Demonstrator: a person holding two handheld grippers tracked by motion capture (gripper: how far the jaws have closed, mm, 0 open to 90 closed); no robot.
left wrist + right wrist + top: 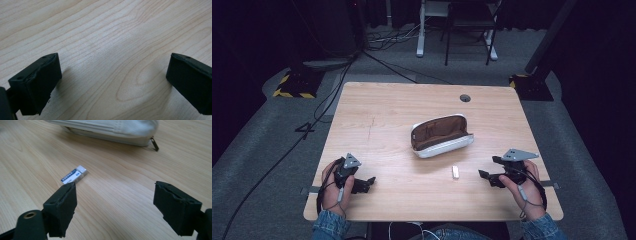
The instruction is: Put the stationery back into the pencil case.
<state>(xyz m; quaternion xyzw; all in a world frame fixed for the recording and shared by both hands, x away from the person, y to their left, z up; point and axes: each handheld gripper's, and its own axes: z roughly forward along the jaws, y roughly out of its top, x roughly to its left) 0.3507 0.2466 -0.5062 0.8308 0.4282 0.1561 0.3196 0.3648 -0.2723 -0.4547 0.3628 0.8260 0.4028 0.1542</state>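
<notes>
Dark room, grey carpet floor (257,150) with black cables trailing across it; white desk legs and a black chair frame at far end. Light wooden table (377,115) at centre of high view, small round grommet hole (465,98) near far edge.

Largest item on table: white pencil case (441,136), lying on its side near centre, unzipped and gaping, brown lining showing. Seen again in right gripper view along top edge, zip pull (154,143) hanging at its right end.

Left gripper (362,185) at near left of table, held in left hand (332,192), denim cuff at table edge. Jaws spread wide in left gripper view, bare wood grain between them, nothing held.

Right gripper (487,172) at near right, held in right hand (527,192), grey three-cornered plate (518,154) on top. Jaws wide apart, nothing between them.

Smallest item: white eraser (455,172) in a printed sleeve, flat on table just in front of pencil case, apart from it, between the two grippers and nearer the right one. In right gripper view, lying just beyond tip of the left-hand jaw; contact cannot be told.
</notes>
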